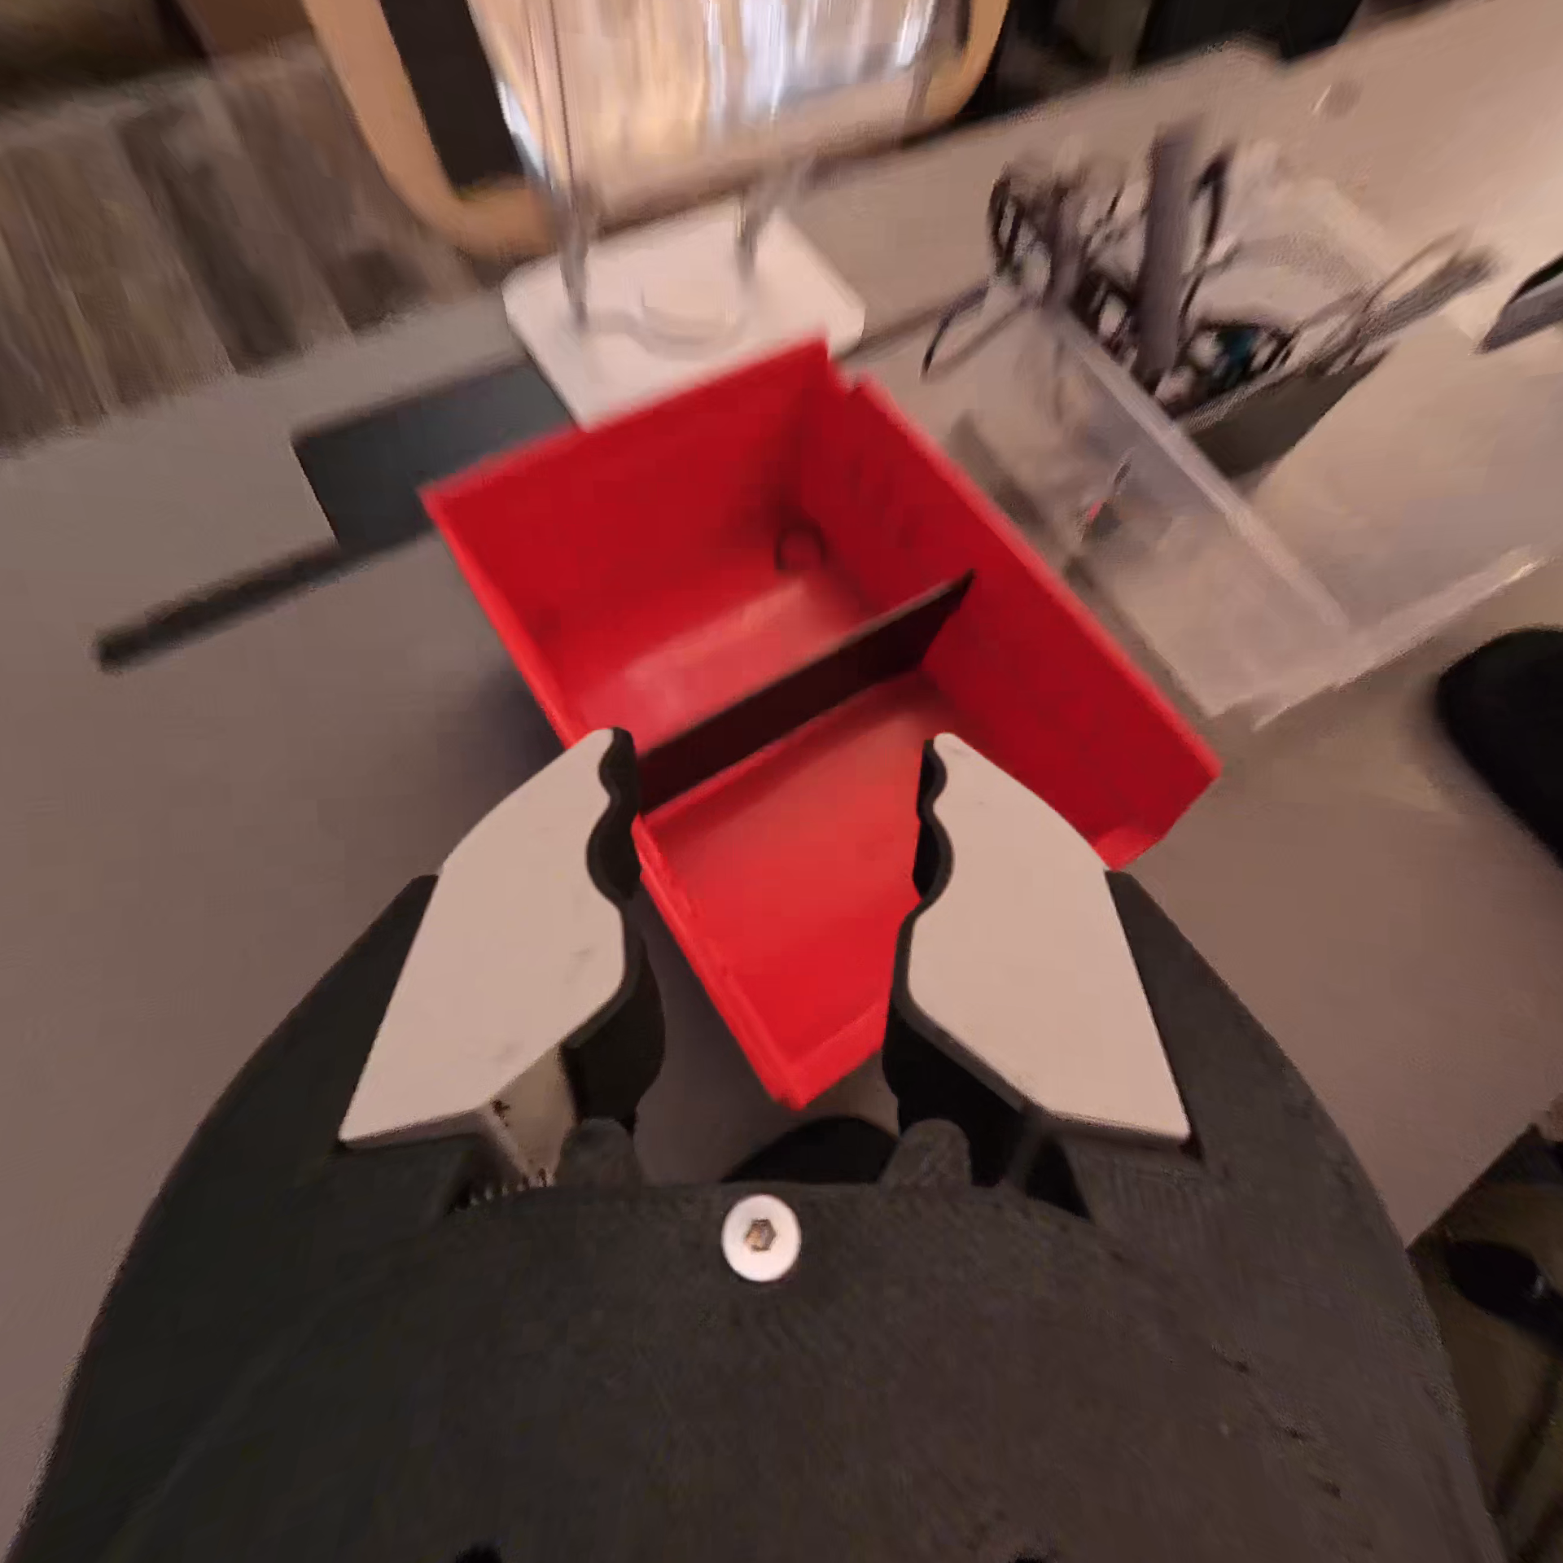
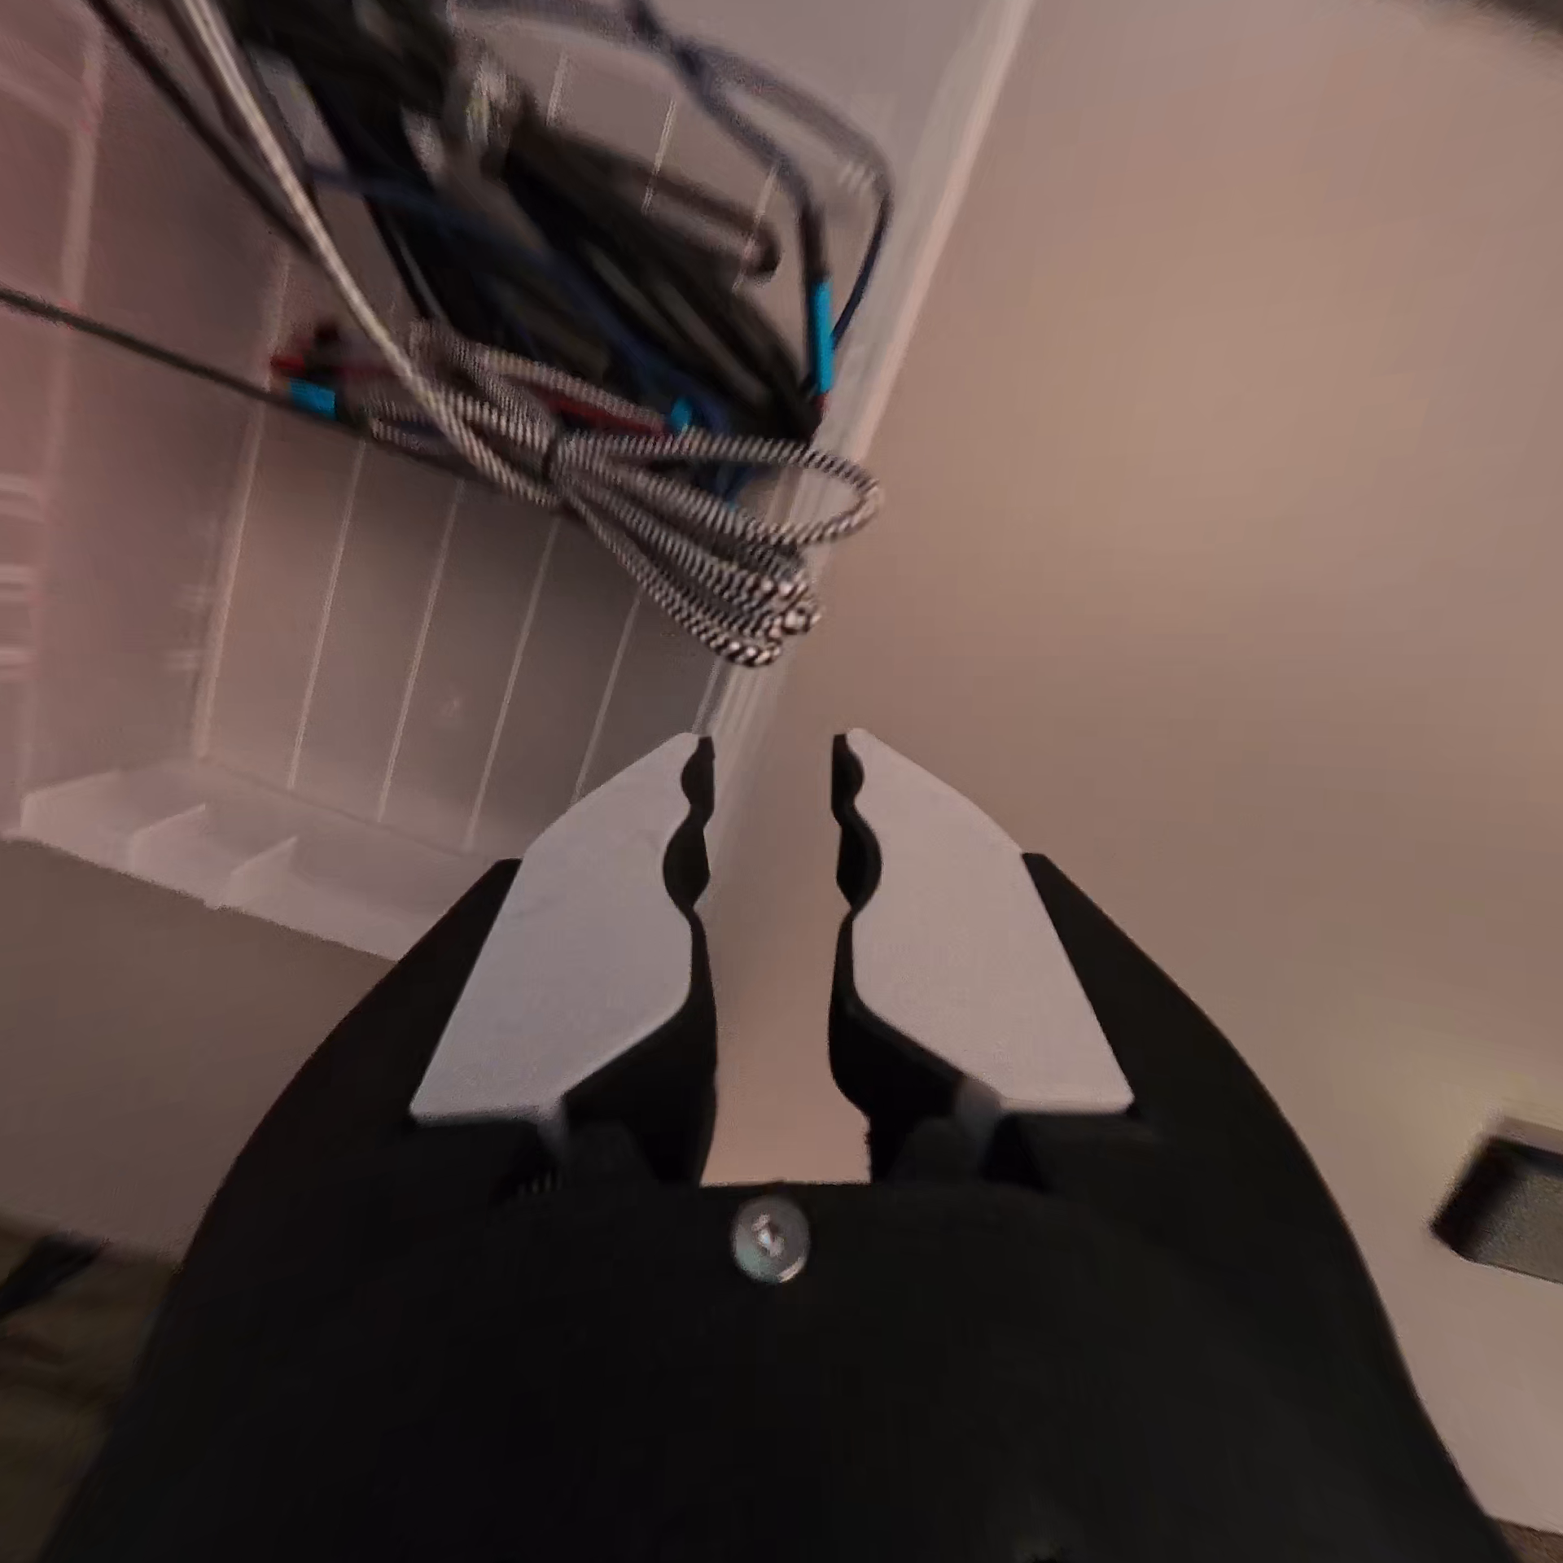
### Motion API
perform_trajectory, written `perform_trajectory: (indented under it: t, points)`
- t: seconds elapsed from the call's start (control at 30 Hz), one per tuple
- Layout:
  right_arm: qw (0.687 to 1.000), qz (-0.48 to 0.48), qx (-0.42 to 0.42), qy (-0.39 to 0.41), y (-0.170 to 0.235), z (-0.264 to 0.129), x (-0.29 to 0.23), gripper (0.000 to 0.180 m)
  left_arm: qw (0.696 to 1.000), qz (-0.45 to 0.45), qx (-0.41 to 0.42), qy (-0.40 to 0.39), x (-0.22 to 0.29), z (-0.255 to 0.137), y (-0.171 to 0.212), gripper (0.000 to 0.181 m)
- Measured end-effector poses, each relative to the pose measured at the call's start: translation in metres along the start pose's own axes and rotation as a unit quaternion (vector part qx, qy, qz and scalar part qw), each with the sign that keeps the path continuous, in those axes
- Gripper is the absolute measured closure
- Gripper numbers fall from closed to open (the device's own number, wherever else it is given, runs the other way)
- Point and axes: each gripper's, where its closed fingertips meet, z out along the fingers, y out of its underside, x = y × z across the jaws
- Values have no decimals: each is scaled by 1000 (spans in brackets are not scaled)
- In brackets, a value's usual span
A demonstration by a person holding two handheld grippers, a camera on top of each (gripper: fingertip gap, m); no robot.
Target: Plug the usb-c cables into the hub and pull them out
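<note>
In the left wrist view my left gripper (image 1: pixel 774 748) is open and empty, hovering over the near end of a red bin (image 1: pixel 998 702) with a black divider (image 1: pixel 803 689). Both compartments look empty. In the right wrist view my right gripper (image 2: pixel 772 744) is open and empty, just short of a bundle of black-and-white braided cable (image 2: pixel 677 516) that hangs over the rim of a clear plastic box (image 2: pixel 406 643) full of dark and blue cables (image 2: pixel 592 254). No hub is clearly seen; both views are blurred.
A clear box (image 1: pixel 1142 507) and a cable-filled box (image 1: pixel 1201 279) stand right of the red bin. A white stand base (image 1: pixel 677 330) is behind it, a dark slot (image 1: pixel 406 465) to its left. A dark rectangular recess (image 2: pixel 1505 1218) sits in the table at lower right. The gap from one gripper's tips to the other's is roughly 50 centimeters.
</note>
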Motion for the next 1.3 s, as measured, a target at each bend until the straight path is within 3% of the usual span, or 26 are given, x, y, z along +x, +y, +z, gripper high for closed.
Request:
perform_trajectory:
  t: [0.1, 0.17, 0.27, 0.33, 0.47, 0.6, 0.77, 0.9, 1.1, 1.17, 1.23, 1.3]
  points:
    - [981, -57, 154, 108, -49, -52, 3, 148, 994, 16, 108, -25, -2, -32, -58, 109]
    - [937, -109, 302, 136, -90, -96, -26, 144, 983, 8, 179, -42, -7, -50, -83, 109]
    - [867, -165, 470, 1, -117, -135, -123, 121, 966, -2, 255, -27, -8, -64, -99, 112]
    - [829, -195, 509, -121, -117, -138, -193, 119, 964, -12, 266, 2, -7, -62, -99, 114]
    - [867, -184, 371, -277, -105, -74, -289, 117, 973, -18, 231, 15, -16, -49, -87, 110]
    - [921, -147, 215, -290, -103, 5, -317, 119, 968, -31, 247, -12, -32, -55, -86, 113]
    - [966, -105, 8, -238, -86, 59, -313, 119, 966, -34, 254, 32, -18, -52, -91, 114]
    - [973, -62, -71, -211, -77, 72, -318, 118, 972, -19, 235, 16, -12, -41, -90, 114]
    - [968, 18, -154, -198, -71, 85, -335, 135, 977, 7, 211, 34, 14, -28, -89, 115]
    - [968, 4, -186, -167, -59, 94, -335, 144, 978, 15, 203, 34, 18, -25, -88, 115]
    - [969, -9, -212, -127, -49, 102, -329, 167, 979, 19, 198, 37, 20, -25, -87, 115]
    - [968, -5, -217, -130, -49, 103, -330, 169, 978, 15, 202, 42, 20, -28, -88, 115]
